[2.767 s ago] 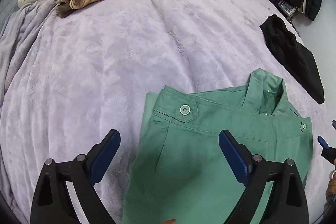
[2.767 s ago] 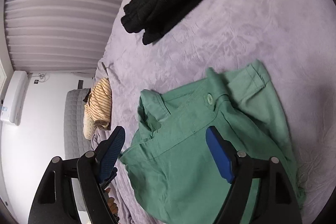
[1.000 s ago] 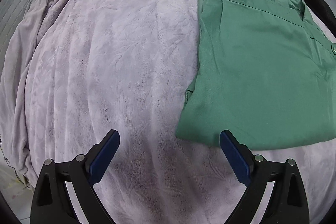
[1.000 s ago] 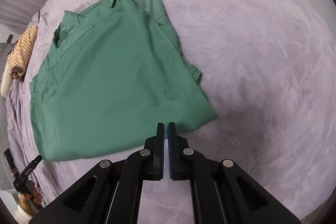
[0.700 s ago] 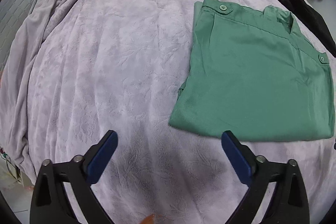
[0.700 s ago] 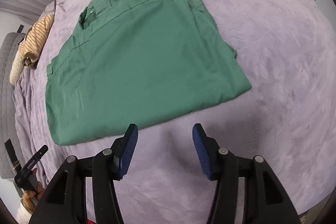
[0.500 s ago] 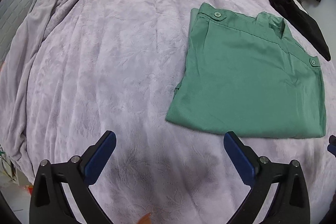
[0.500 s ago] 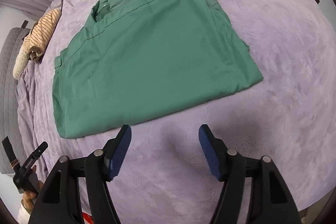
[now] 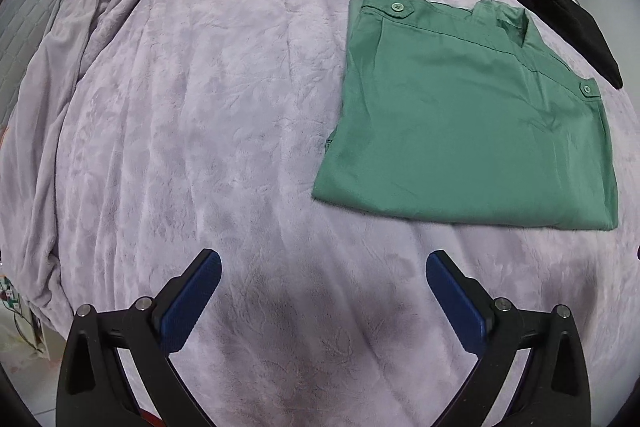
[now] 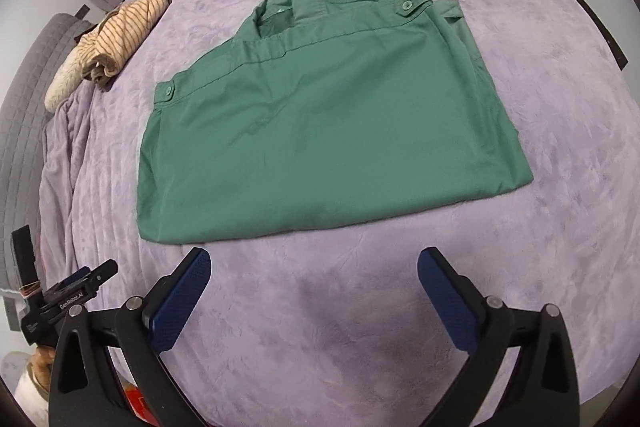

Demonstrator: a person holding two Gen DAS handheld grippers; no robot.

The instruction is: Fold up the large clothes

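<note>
Both grippers hang over the bed (image 9: 200, 115), apart from the folded green garment (image 10: 320, 131) lying flat near the bed's middle. The left gripper (image 9: 323, 277) has its fingers spread wide, empty. The right gripper (image 10: 314, 273) has just been opening, nothing between its fingers (image 10: 180, 301)

Only one legible text: "GenRobot.AI", white on the black body of my left hand-held gripper (image 10: 76, 291).
</note>
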